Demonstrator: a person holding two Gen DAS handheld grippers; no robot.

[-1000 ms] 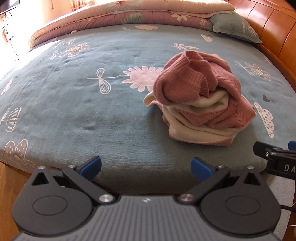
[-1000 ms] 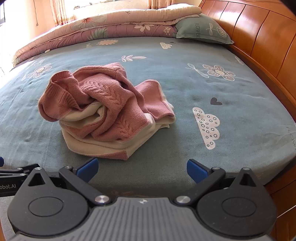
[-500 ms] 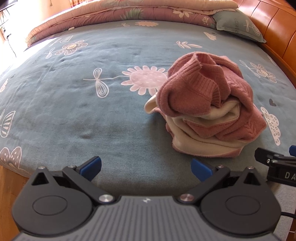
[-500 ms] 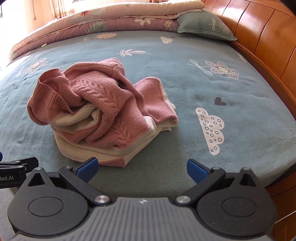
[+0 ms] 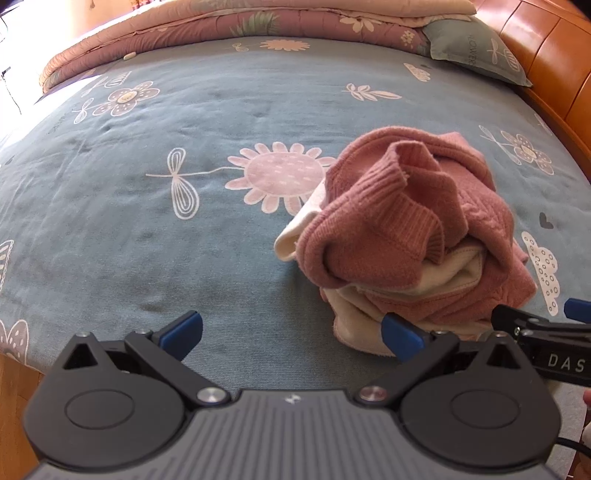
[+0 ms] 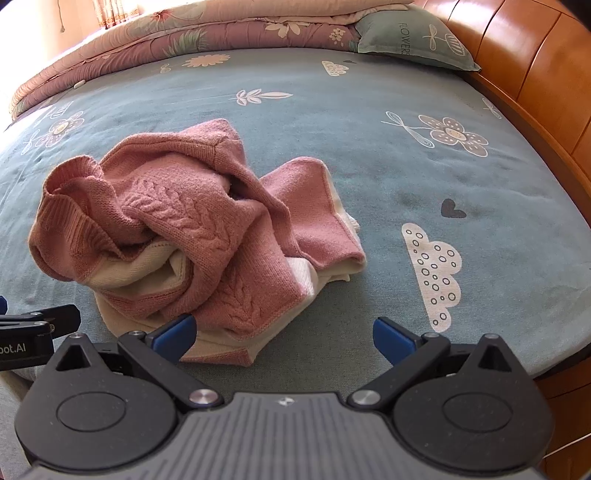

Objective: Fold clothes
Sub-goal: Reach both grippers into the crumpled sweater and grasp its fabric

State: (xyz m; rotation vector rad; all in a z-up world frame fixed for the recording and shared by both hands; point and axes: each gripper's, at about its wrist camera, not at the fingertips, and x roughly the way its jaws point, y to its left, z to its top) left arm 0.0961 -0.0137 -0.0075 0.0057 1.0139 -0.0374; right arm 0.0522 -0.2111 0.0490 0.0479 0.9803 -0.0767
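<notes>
A crumpled pink and cream knit sweater (image 5: pixel 413 229) (image 6: pixel 192 229) lies in a heap on the blue flowered bedsheet (image 5: pixel 184 184) (image 6: pixel 424 177), near the bed's front edge. My left gripper (image 5: pixel 291 334) is open and holds nothing, hovering low just left of the heap, its right fingertip at the cream hem. My right gripper (image 6: pixel 282 334) is open too, empty, with its left fingertip over the heap's near edge. Each gripper shows at the other view's side edge.
A rolled pink floral quilt (image 5: pixel 221 26) (image 6: pixel 184 33) and a green pillow (image 5: pixel 476 48) (image 6: pixel 413 37) lie along the far side. A wooden headboard (image 6: pixel 535 74) (image 5: pixel 554 62) rises on the right. Wooden floor (image 5: pixel 14 373) shows at lower left.
Both grippers have moved forward and closer to the sweater, which now looms larger. The sweater itself has not shifted; both jaws stay open.
</notes>
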